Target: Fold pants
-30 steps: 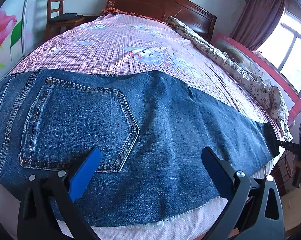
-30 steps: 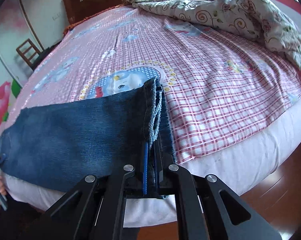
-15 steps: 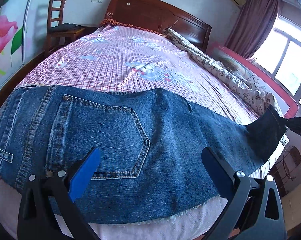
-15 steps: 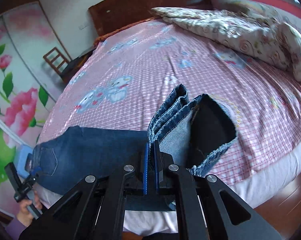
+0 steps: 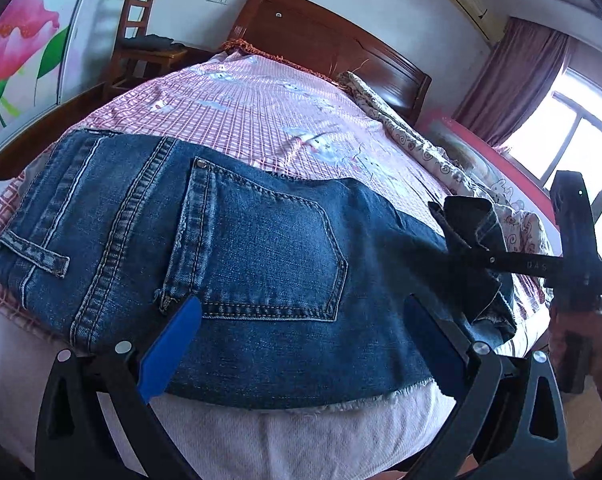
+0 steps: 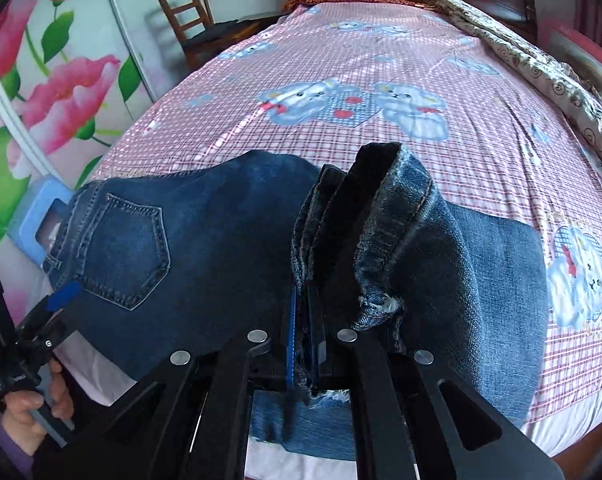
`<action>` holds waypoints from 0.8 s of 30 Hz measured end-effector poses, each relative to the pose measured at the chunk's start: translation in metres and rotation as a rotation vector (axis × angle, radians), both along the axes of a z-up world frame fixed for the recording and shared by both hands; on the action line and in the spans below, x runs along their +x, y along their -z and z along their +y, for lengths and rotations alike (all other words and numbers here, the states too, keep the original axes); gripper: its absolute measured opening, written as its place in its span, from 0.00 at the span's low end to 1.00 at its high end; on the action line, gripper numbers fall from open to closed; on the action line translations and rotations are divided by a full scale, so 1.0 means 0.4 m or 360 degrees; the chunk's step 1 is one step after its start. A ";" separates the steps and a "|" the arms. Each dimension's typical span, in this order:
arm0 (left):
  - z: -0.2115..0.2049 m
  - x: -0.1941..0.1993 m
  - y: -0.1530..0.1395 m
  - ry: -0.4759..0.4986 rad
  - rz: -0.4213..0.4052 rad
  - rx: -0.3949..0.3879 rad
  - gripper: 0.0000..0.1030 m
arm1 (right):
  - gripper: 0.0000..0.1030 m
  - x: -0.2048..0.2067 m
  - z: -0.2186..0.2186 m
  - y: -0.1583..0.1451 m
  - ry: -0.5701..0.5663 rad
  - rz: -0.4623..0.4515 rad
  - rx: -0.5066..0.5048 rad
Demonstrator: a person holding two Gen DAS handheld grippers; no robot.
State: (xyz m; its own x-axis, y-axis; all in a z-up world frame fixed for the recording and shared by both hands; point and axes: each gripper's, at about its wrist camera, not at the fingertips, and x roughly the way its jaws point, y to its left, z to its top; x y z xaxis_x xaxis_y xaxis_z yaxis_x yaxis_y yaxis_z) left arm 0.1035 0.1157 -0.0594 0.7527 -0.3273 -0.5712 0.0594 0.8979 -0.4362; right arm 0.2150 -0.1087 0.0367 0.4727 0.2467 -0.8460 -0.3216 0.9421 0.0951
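Blue jeans (image 5: 261, 264) lie flat across the near edge of the bed, back pocket (image 5: 261, 256) up and waistband at the left. My left gripper (image 5: 301, 348) hovers open over the jeans' near edge, nothing between its blue pads (image 5: 169, 356). My right gripper (image 6: 301, 304) is shut on the bunched leg hems (image 6: 381, 216), held up off the bed above the legs, which double back under them. The left wrist view shows the right gripper (image 5: 457, 236) at the right with the dark hem hanging from it. At lower left of the right wrist view is the left gripper (image 6: 61, 300), held by a hand (image 6: 29, 408).
The bed has a pink checked sheet (image 6: 381, 52) and a wooden headboard (image 5: 321, 40). A rolled patterned quilt (image 5: 421, 148) runs along the far right side. A wooden chair (image 5: 141, 40) and a flowered wardrobe door (image 6: 41, 80) stand at the left. A blue item (image 6: 41, 220) lies by the waistband.
My right gripper has lifted the leg hems off the bed and carried them left over the legs towards the pocket. My left gripper has shifted along the near edge, still open.
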 end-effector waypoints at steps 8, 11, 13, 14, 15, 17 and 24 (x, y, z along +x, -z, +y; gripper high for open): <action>-0.010 0.007 0.011 0.0000 0.0004 0.0038 0.98 | 0.16 -0.029 0.083 0.058 -0.0159 0.0071 0.0067; -0.014 0.003 0.011 0.0003 0.0008 0.0059 0.98 | 0.44 -0.088 0.097 0.031 -0.0326 0.0125 0.0295; -0.017 0.001 0.011 0.0002 0.0009 0.0059 0.98 | 0.44 -0.124 0.049 -0.005 -0.0308 0.0102 0.0504; -0.016 0.000 0.011 0.0002 0.0009 0.0059 0.98 | 0.44 -0.126 0.002 -0.017 -0.0224 0.0081 0.0587; -0.015 -0.001 0.011 0.0000 0.0008 0.0059 0.98 | 0.44 -0.121 -0.065 -0.030 -0.0095 0.0035 0.0661; -0.016 -0.002 0.012 -0.0008 0.0007 0.0064 0.98 | 0.44 -0.100 -0.189 -0.052 0.0211 -0.0129 0.0599; -0.026 0.000 0.015 -0.0030 0.0004 0.0103 0.98 | 0.44 0.028 -0.213 0.010 0.0410 -0.0239 0.0027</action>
State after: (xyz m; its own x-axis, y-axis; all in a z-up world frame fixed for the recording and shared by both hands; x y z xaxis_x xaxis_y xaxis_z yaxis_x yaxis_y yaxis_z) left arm 0.1036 0.1052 -0.0653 0.7570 -0.2753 -0.5926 0.0409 0.9251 -0.3775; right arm 0.2263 -0.1939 0.0329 0.6411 0.1159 -0.7587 -0.0839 0.9932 0.0807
